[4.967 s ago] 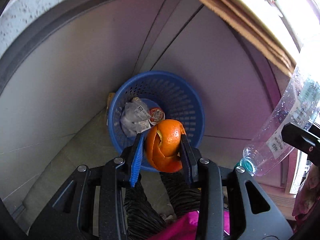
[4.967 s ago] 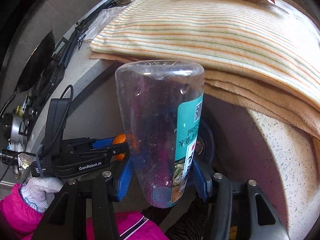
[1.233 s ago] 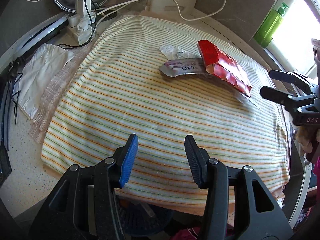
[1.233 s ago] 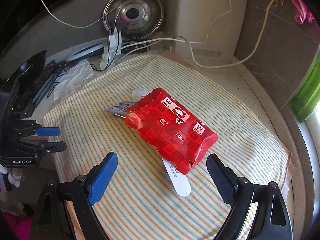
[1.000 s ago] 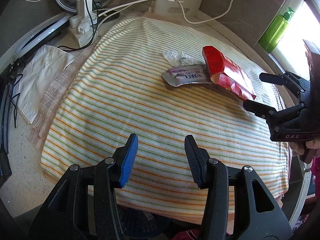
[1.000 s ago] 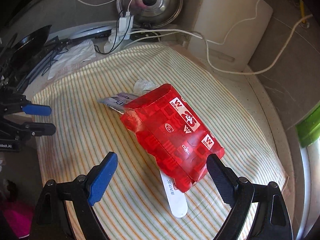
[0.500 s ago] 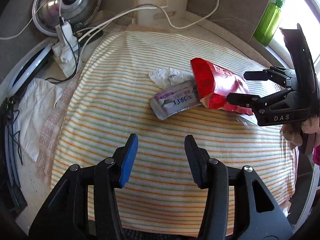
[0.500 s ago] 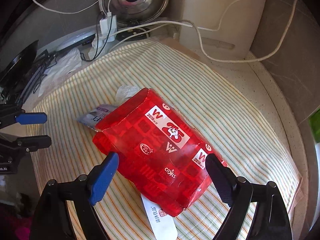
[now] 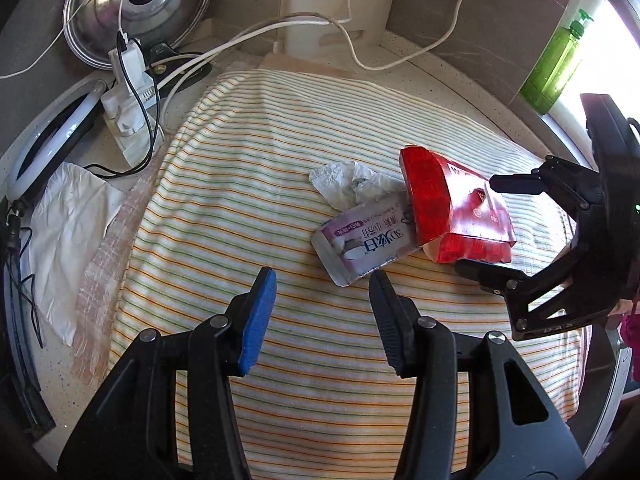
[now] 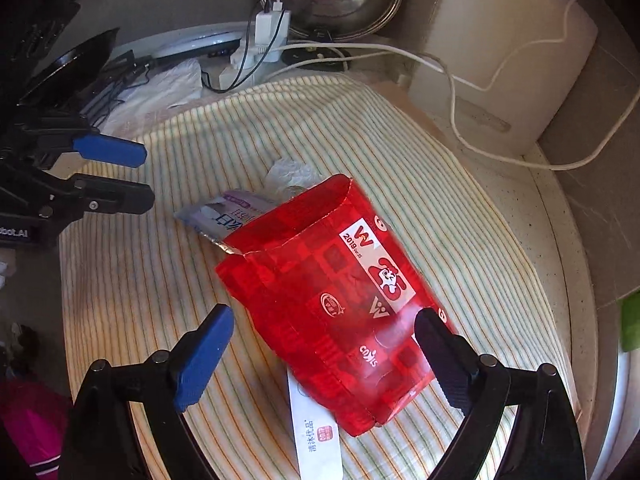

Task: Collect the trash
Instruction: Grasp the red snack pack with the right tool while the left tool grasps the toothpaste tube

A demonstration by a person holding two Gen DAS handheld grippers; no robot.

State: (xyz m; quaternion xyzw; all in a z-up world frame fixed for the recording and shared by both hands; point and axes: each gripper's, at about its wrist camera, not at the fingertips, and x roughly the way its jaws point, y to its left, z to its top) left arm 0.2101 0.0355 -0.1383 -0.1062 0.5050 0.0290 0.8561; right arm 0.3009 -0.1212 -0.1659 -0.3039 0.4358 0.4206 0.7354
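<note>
A red carton [image 10: 340, 300] lies on the striped cloth [image 10: 140, 280], seen too in the left wrist view [image 9: 452, 212]. My right gripper [image 10: 324, 340] is open with its fingers on either side of the carton's near end. A purple-and-white wrapper [image 9: 364, 240] lies beside the carton, partly under it [image 10: 224, 216]. A crumpled clear plastic scrap [image 9: 352, 184] sits behind the wrapper. A white strip [image 10: 316, 436] pokes out from under the carton. My left gripper [image 9: 320, 300] is open and empty, just short of the wrapper.
A power strip with cables [image 9: 128, 120] and a steel pot lid [image 9: 140, 8] stand at the back left. A white tissue [image 9: 68, 232] lies left of the cloth. A green bottle [image 9: 556, 68] stands at the right by the window. A white board [image 10: 500, 52] leans at the back.
Five seconds ago the grippers held an orange peel and a bottle near a blue basket; both are now empty. In the last second both moved forward, the right one around the red carton.
</note>
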